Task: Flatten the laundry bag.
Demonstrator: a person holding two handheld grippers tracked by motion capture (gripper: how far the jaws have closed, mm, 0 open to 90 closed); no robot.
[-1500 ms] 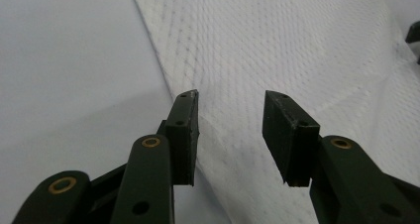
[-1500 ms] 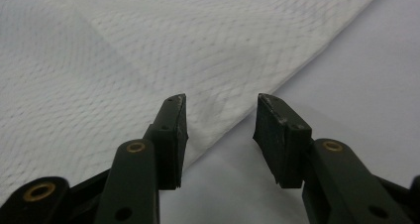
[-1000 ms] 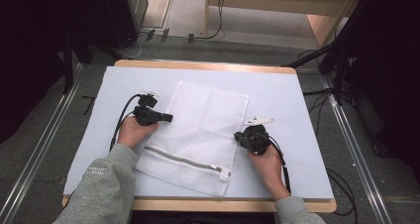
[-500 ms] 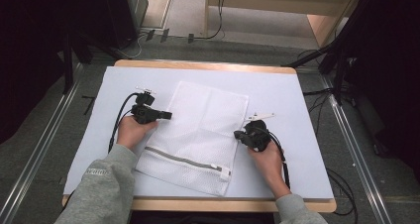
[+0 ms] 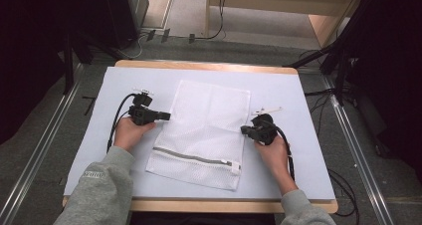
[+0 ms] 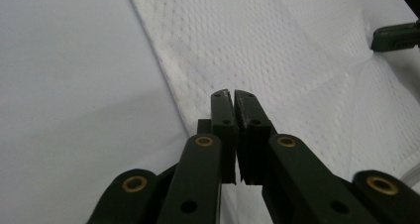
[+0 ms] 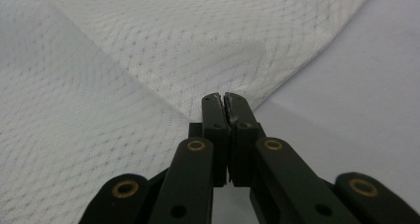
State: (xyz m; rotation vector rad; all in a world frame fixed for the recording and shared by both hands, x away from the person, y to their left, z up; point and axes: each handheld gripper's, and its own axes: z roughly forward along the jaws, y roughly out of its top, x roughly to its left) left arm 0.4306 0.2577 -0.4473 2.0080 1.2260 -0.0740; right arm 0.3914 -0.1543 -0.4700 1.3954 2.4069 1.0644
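A white mesh laundry bag (image 5: 204,133) lies flat on the bench (image 5: 298,110), which is covered in pale blue-grey, with its zipper (image 5: 199,158) along the near end. The left hand-held gripper (image 5: 161,116) is clenched at the bag's left edge, its jaws pressed together with the tips over the mesh hem. The right hand-held gripper (image 5: 245,130) is clenched at the right edge, where the mesh puckers. Small writing on the grey sleeve (image 5: 97,185) cuff is too small to read.
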